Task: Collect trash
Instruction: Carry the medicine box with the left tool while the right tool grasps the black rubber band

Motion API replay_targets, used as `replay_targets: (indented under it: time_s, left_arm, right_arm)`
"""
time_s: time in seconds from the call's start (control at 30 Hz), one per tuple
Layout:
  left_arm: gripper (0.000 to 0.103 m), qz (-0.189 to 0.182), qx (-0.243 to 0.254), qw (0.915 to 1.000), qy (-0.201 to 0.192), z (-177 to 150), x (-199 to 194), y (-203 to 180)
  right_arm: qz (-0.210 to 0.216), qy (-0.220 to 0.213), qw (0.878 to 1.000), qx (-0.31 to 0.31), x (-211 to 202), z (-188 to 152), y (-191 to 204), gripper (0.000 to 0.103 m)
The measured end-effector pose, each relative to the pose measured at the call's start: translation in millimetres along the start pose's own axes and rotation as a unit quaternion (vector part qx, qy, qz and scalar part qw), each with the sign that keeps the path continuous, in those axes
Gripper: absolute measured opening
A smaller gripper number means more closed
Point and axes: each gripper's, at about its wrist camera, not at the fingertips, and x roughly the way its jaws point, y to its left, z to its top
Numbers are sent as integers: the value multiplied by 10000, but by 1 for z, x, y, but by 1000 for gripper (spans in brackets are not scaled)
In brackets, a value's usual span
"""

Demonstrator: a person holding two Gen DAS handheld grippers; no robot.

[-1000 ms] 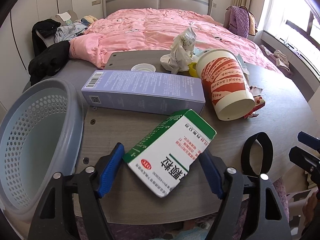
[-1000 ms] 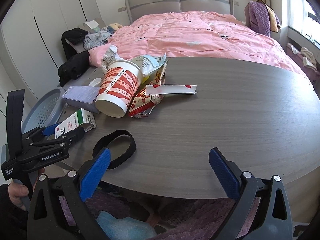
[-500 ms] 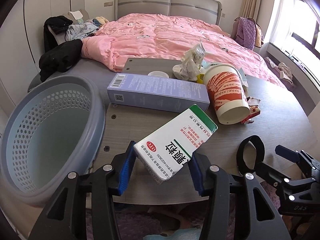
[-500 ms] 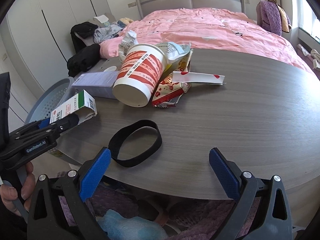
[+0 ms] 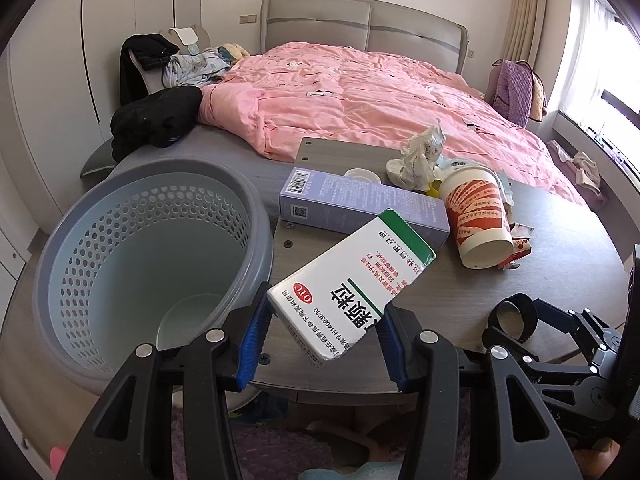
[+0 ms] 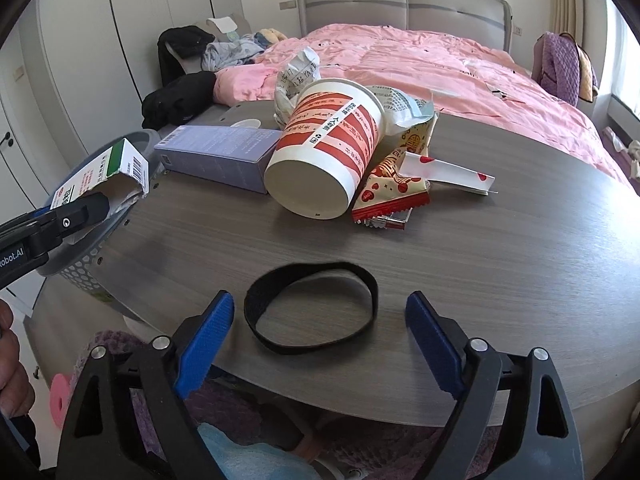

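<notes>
Left jaws clamped on medicine box (image 5: 352, 292), right jaws apart, closing around black band (image 6: 312, 307), right view only.

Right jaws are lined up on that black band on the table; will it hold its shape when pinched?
Probably not. The black band is a thin loop lying flat and slightly lopsided, so it likely folds. It looks light and may slide on the smooth table if nudged.

Black elastic band (image 6: 312, 307) flat on the table (image 6: 500, 260), between the right hand-held gripper's (image 6: 320, 340) open blue pads.
</notes>
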Motion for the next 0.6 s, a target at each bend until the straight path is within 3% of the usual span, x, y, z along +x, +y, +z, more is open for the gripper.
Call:
replay_targets:
  time_s: [0.2, 0.3, 0.6]
  left_arm:
    - [49, 14, -96, 10000, -8, 0, -1, 7]
    - [49, 30, -205, 9998, -14, 1, 0, 16]
    - [49, 351, -560, 9977, -130, 6, -6, 55]
  right_arm:
    - [87, 17, 9999, 52, 0, 6, -2, 48]
    - [185, 68, 9997, 129, 0, 8, -2, 42]
    - [707, -110, 9973, -164, -8, 42, 41, 42]
